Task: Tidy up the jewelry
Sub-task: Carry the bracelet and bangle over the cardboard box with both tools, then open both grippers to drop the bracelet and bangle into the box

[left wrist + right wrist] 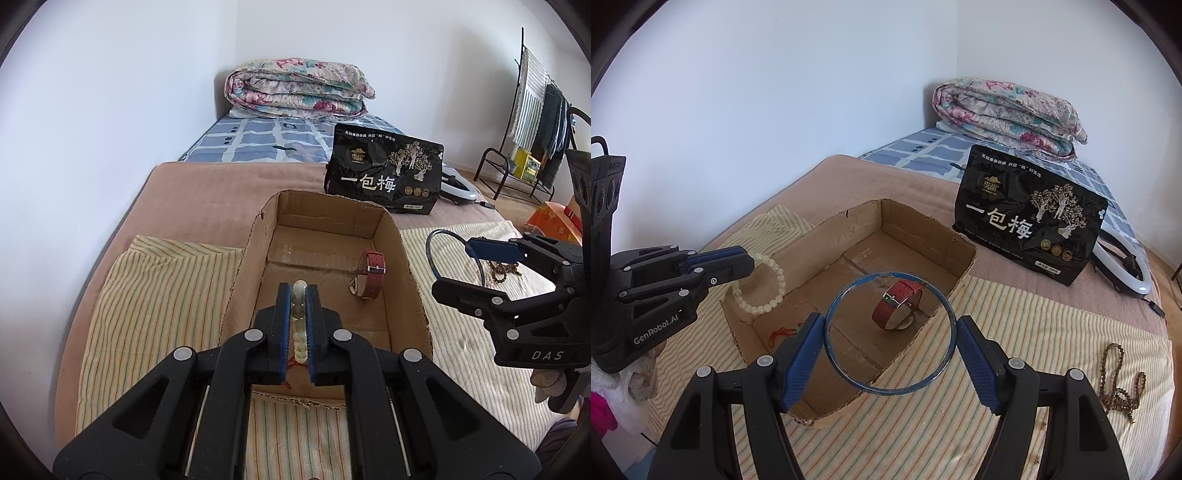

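Left gripper (299, 295) nearest the lens, jaws together and clamped on a pale bead bracelet (761, 284), which hangs over the near-left corner of the cardboard box (812, 236). Right gripper (890, 332) has jaws wide apart but pressing on both sides of a thin blue bangle (831, 306), held above the box's near edge. Box sits on a striped cloth (1015, 332) on the bed; inside it a red-strap watch (897, 306) stands on edge, and a bit of red cord (779, 332) lies at the near-left floor. A brown bead necklace (1119, 380) lies on the cloth right of the box, not yet stored.

Risks, as judged: the bangle is pinched only at two rim points, so it could pivot or pop out if squeezed or tilted. Dropped from here it may hit the box wall and roll off onto the cloth. The two grippers are close over one box, so they could bump. A falling bracelet could knock the watch over
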`<move>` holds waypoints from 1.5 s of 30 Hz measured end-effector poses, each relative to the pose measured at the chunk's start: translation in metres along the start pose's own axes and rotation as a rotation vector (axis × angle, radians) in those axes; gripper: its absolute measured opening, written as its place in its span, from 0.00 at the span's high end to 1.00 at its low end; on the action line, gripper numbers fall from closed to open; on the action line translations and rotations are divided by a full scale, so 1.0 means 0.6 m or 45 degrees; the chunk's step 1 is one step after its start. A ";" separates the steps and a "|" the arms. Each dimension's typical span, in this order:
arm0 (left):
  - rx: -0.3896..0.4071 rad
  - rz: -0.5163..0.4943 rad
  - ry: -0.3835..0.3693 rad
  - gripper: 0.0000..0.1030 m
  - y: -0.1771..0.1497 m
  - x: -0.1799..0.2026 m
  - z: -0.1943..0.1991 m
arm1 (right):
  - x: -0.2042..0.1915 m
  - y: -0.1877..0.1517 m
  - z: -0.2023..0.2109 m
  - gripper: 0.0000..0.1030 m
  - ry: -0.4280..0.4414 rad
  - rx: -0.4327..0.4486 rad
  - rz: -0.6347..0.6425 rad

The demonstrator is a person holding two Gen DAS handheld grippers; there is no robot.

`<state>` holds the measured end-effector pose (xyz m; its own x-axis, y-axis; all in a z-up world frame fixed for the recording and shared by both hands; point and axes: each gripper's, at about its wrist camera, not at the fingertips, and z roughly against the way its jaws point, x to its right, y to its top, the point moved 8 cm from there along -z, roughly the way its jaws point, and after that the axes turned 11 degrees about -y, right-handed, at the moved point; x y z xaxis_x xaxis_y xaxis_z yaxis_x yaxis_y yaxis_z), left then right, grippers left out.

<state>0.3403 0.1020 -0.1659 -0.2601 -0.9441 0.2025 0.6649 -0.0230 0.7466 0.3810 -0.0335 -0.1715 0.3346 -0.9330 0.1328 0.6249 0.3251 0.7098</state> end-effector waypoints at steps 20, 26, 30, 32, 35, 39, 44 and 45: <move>-0.061 0.023 -0.009 0.95 -0.020 -0.011 -0.025 | -0.025 -0.015 -0.043 0.19 0.041 -0.048 -0.010; -0.059 0.025 -0.003 0.95 -0.020 -0.009 -0.020 | -0.019 -0.012 -0.029 0.19 0.037 -0.032 -0.021; -0.055 0.032 -0.002 0.95 -0.020 -0.006 -0.014 | -0.012 -0.014 -0.018 0.19 0.033 -0.027 -0.028; -0.051 0.038 -0.001 0.95 -0.020 -0.003 -0.009 | -0.007 -0.015 -0.011 0.19 0.030 -0.020 -0.028; -0.047 0.039 0.000 0.95 -0.018 0.003 -0.003 | 0.003 -0.017 0.002 0.19 0.023 -0.008 -0.035; -0.041 0.038 -0.002 0.95 -0.015 0.014 0.004 | 0.025 -0.020 0.020 0.19 0.008 0.010 -0.053; -0.038 0.029 -0.016 0.95 -0.010 0.039 0.009 | 0.060 -0.028 0.043 0.19 -0.014 0.026 -0.078; -0.038 0.027 -0.019 0.95 -0.009 0.044 0.009 | 0.069 -0.030 0.047 0.19 -0.021 0.028 -0.084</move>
<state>0.3258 0.0788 -0.1609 -0.2558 -0.9395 0.2276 0.6910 -0.0131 0.7227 0.3636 -0.0821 -0.1595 0.2815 -0.9547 0.0961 0.6294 0.2593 0.7326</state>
